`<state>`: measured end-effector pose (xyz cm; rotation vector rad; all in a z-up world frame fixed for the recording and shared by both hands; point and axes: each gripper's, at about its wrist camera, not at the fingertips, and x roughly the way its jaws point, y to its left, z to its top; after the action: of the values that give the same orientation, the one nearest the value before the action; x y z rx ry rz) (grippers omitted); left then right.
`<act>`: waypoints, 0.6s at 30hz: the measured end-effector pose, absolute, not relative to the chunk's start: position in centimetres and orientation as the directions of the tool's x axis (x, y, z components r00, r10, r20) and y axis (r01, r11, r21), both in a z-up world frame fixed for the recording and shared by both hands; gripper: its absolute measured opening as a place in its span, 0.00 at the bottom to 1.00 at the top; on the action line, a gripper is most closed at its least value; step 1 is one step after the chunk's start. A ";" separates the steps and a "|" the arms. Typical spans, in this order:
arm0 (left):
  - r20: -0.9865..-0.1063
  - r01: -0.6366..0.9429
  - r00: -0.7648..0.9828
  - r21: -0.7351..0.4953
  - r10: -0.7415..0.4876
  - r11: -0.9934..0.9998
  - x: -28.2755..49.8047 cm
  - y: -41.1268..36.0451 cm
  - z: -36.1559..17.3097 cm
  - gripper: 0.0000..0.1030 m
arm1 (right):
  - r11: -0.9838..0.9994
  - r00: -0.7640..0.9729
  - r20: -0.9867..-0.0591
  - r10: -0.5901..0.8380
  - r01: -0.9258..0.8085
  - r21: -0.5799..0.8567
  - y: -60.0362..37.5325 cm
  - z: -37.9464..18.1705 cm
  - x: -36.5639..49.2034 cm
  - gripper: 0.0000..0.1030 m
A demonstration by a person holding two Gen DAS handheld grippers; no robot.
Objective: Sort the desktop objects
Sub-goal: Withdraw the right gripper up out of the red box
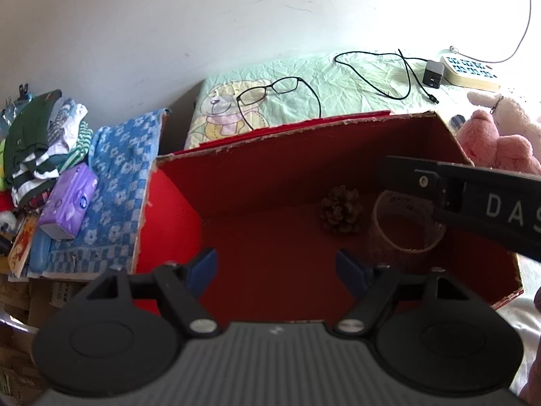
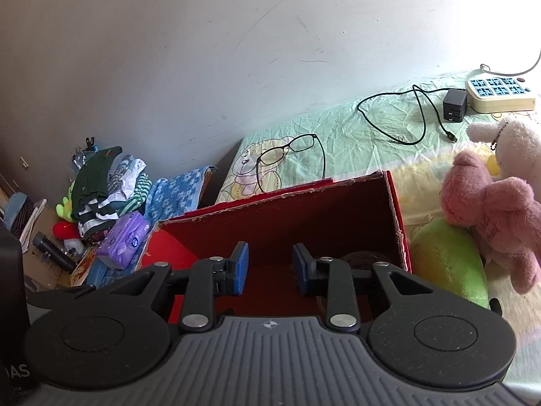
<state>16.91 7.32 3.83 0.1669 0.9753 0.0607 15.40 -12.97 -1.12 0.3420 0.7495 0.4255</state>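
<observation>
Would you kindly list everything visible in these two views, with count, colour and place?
Cardboard box: one, red, centre.
Pine cone: one, brown, inside box.
Tape roll: one, clear, inside box beside cone.
Glasses: one, black-framed, on green sheet behind box.
Charger with cable: one, black, far right.
Power strip: one, cream, beside charger.
Plush toys: pink, white, green, right of box.
Tissue pack: one, purple, left on blue towel.
Folded clothes: pile, left.
Left gripper: open, empty.
Right gripper: open, empty.
</observation>
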 end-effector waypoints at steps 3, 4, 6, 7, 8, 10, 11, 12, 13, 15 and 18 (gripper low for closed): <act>-0.821 -0.009 0.554 0.155 0.134 0.988 16.0 7.2 4.2 0.80 | 0.855 0.643 -0.576 0.505 -0.280 0.437 -13.3 -0.7 14.6 0.32; -0.818 -0.021 0.556 0.162 0.146 0.987 15.7 7.0 4.3 0.80 | 0.853 0.640 -0.574 0.510 -0.289 0.435 -13.4 -0.6 14.2 0.34; -0.815 -0.044 0.555 0.173 0.168 0.984 15.1 6.7 4.5 0.80 | 0.851 0.637 -0.573 0.516 -0.307 0.425 -13.7 -0.6 13.5 0.39; -0.814 -0.054 0.554 0.171 0.172 0.984 14.8 6.5 4.6 0.80 | 0.851 0.636 -0.572 0.518 -0.317 0.419 -13.8 -0.5 13.2 0.39; -0.814 -0.062 0.553 0.169 0.175 0.984 14.5 6.3 4.7 0.81 | 0.850 0.634 -0.572 0.521 -0.325 0.414 -14.0 -0.5 13.0 0.39; -0.813 -0.079 0.551 0.171 0.186 0.982 13.9 6.0 4.9 0.82 | 0.845 0.629 -0.568 0.531 -0.340 0.413 -14.5 -0.4 12.6 0.39; -0.812 -0.088 0.551 0.173 0.193 0.981 13.6 5.8 4.9 0.83 | 0.841 0.627 -0.564 0.537 -0.347 0.415 -14.7 -0.4 12.4 0.39; -0.812 -0.094 0.550 0.173 0.196 0.980 13.4 5.6 5.0 0.84 | 0.838 0.626 -0.560 0.542 -0.354 0.416 -14.9 -0.3 12.2 0.39; -0.811 -0.100 0.550 0.173 0.200 0.980 13.2 5.4 5.1 0.84 | 0.835 0.627 -0.555 0.547 -0.360 0.415 -15.2 -0.2 11.9 0.39; -0.808 -0.117 0.549 0.178 0.213 0.977 12.7 5.0 5.2 0.85 | 0.828 0.626 -0.545 0.558 -0.375 0.417 -15.6 0.0 11.5 0.39; -0.804 -0.136 0.547 0.189 0.233 0.972 12.0 4.4 5.4 0.87 | 0.818 0.621 -0.534 0.573 -0.395 0.418 -16.1 0.2 10.9 0.39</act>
<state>11.99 4.40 5.38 0.1088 0.9677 0.2195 10.86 -16.13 0.19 0.2721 0.7054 0.5641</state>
